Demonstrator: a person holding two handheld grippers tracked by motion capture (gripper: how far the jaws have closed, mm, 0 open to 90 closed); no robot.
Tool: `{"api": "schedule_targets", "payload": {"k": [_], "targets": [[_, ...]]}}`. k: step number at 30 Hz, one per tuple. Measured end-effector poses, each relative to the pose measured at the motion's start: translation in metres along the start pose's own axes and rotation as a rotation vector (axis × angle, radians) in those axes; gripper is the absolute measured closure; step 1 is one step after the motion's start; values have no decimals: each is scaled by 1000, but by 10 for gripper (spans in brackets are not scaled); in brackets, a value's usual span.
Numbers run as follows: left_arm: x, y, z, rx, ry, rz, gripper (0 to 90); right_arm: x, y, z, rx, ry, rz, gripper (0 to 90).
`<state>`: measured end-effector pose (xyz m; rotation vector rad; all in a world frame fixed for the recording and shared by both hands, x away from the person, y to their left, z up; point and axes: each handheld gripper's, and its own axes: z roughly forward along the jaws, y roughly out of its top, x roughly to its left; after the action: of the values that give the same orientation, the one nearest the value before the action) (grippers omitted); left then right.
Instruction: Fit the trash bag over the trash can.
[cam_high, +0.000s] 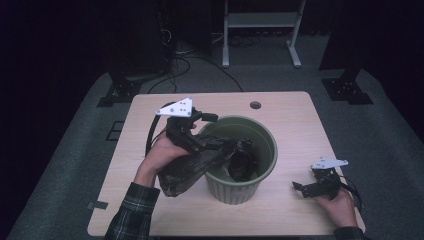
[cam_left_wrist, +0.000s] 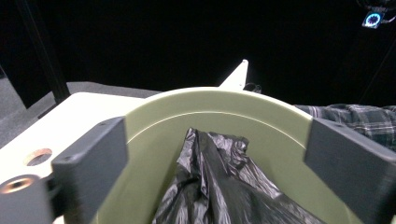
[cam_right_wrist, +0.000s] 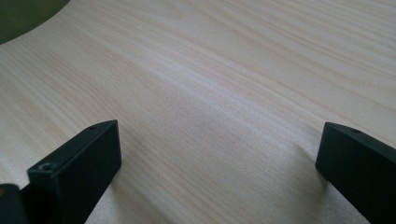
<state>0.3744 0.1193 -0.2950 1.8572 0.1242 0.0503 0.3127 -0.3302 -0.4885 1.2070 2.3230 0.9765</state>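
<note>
Left gripper (cam_high: 200, 142) jaws wide, black bag (cam_left_wrist: 219, 186) being draped into green bin (cam_high: 270, 145); right gripper (cam_high: 305, 189) being rested open, empty.

My left gripper (cam_high: 196, 131) raised mid-left, jaws spread wide; my right gripper (cam_high: 311, 187) low near-right, jaws also wide apart.

Pale wooden table (cam_right_wrist: 224, 70) is lying flat under and between the jaws of the right gripper (cam_right_wrist: 219, 144), its grain running away from them. A round hole (cam_left_wrist: 38, 156) in that tabletop is sitting just outside the left-hand jaw of the left gripper (cam_left_wrist: 215, 140). A small ring light (cam_left_wrist: 373, 19) is glowing high beyond the right-hand jaw. A black post (cam_left_wrist: 44, 51) is standing far beyond the left-hand one. Well past both pairs of jaws, a white frame (cam_high: 260, 20) is standing and cables (cam_high: 185, 62) are trailing over grey floor (cam_high: 75, 165)
</note>
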Motion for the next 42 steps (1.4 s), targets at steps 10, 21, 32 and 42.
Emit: {"api": "schedule_targets", "payload": {"k": [10, 21, 32, 42], "targets": [[-10, -20, -43, -18, 52, -20, 4, 0, 0, 0, 0, -1, 0, 0], [-23, -54, -79, -3, 75, -52, 4, 0, 0, 0, 0, -4, 5, 0], [-23, -89, -83, 18, 47, -129, 7, 0, 0, 0, 0, -8, 7, 0], [-22, -96, -85, 27, -21, -89, 603, 0, 0, 0, 0, -8, 8, 0]]}}
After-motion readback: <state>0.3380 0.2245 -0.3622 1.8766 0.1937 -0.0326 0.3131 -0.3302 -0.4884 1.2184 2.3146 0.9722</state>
